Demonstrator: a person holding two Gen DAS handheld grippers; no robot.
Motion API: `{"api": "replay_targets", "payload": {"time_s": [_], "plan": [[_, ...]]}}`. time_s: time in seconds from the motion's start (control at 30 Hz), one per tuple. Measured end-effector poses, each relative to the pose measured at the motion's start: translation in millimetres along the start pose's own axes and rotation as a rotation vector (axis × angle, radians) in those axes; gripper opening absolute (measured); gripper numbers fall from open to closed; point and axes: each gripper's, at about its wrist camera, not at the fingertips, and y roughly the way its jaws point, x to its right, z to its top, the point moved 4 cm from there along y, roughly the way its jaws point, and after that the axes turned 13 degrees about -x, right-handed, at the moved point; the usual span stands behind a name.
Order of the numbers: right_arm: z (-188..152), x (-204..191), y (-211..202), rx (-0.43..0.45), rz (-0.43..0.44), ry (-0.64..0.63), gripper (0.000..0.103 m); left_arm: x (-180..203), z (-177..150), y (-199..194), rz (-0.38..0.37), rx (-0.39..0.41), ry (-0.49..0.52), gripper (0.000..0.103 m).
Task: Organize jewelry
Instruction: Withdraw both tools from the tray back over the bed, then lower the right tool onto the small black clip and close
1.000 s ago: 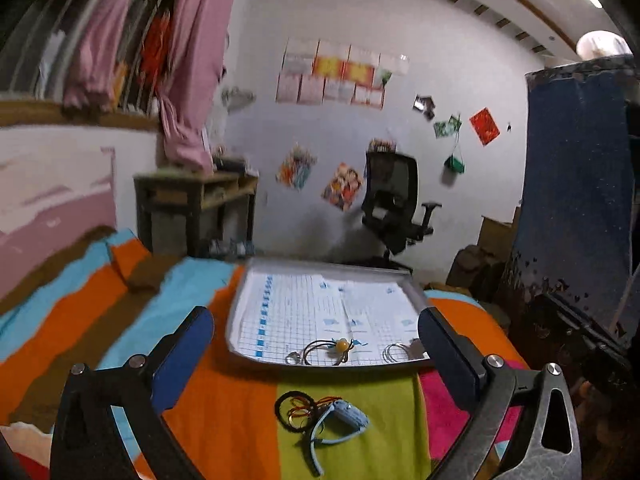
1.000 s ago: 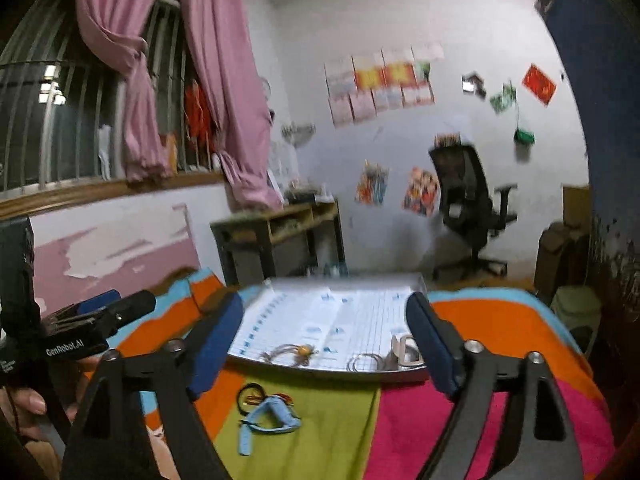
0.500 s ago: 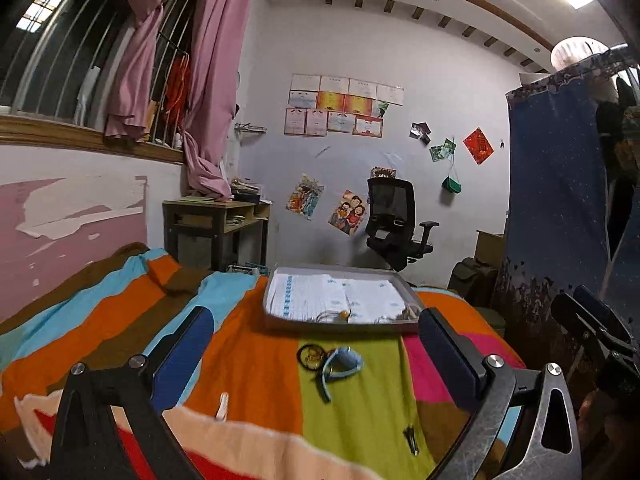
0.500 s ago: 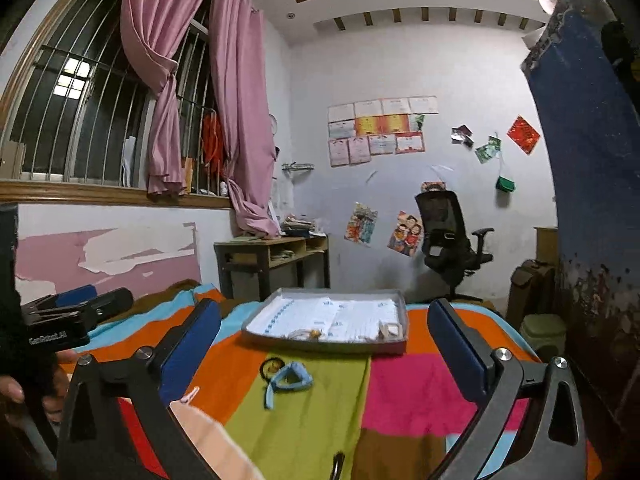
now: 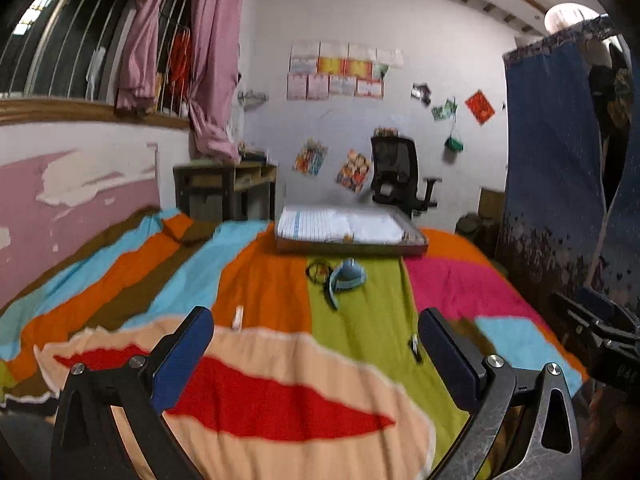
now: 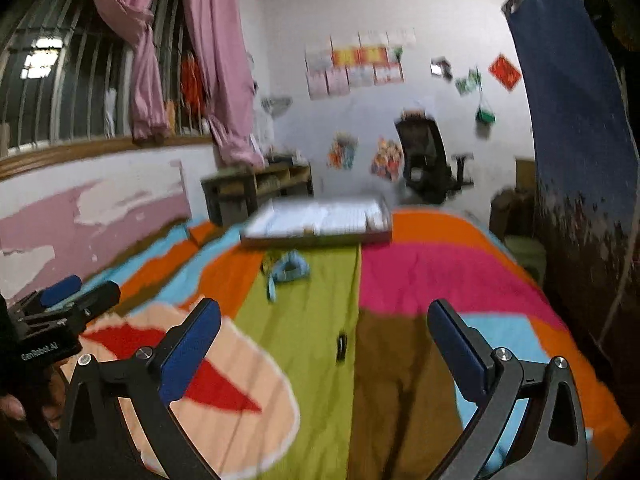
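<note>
A metal tray (image 5: 352, 245) (image 6: 316, 236) lined with gridded paper lies far off on the striped bedspread, with small jewelry pieces blurred near its front rim. In front of it lie a light-blue watch (image 5: 346, 278) (image 6: 289, 270) and a dark bracelet (image 5: 317, 270). Closer, a small dark ring-like piece (image 5: 414, 347) (image 6: 341, 345) rests on the green stripe, and a pale small item (image 5: 238, 317) on the orange stripe. My left gripper (image 5: 314, 334) and right gripper (image 6: 325, 326) both stand open and hold nothing, well short of the tray.
The bedspread (image 5: 360, 360) fills the foreground. A pink-and-white wall (image 5: 80, 184) runs along the left, with a wooden desk (image 5: 224, 188) and an office chair (image 5: 396, 176) beyond the bed. A blue curtain (image 5: 556, 184) hangs at the right. The other gripper (image 6: 60, 312) shows at the left.
Both grippers have pulled back from the tray and stayed open; the tray, watch and bracelet now look smaller and farther, and more of the near bedspread shows.
</note>
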Motion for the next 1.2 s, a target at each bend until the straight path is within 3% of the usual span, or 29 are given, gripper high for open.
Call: {"api": "replay_targets", "payload": {"time_s": [0.1,0.33,0.83,1.03,1.2], "plan": [[-6,6,9,-0.06,0.008,0.018,0.102,-3,-7,6,-0.009,-0.051,-0.01,0.103],[-11,12,15,-0.075,0.011,0.02,0.102,-7,-7,13,0.003,-0.093,-0.019,0.103],[50,-2,38,-0.023,0.037,-0.03,0.102,-35,31,42,0.019,-0.129,-0.055,0.103],[73,-7,71,-0.044,0.106,-0.024,0.102,-49,53,74,0.02,-0.162,-0.061,0.103],[78,-5,116,-0.134,0.124,-0.062,0.101,-49,71,116,-0.011,-0.182,-0.058,0.103]]}}
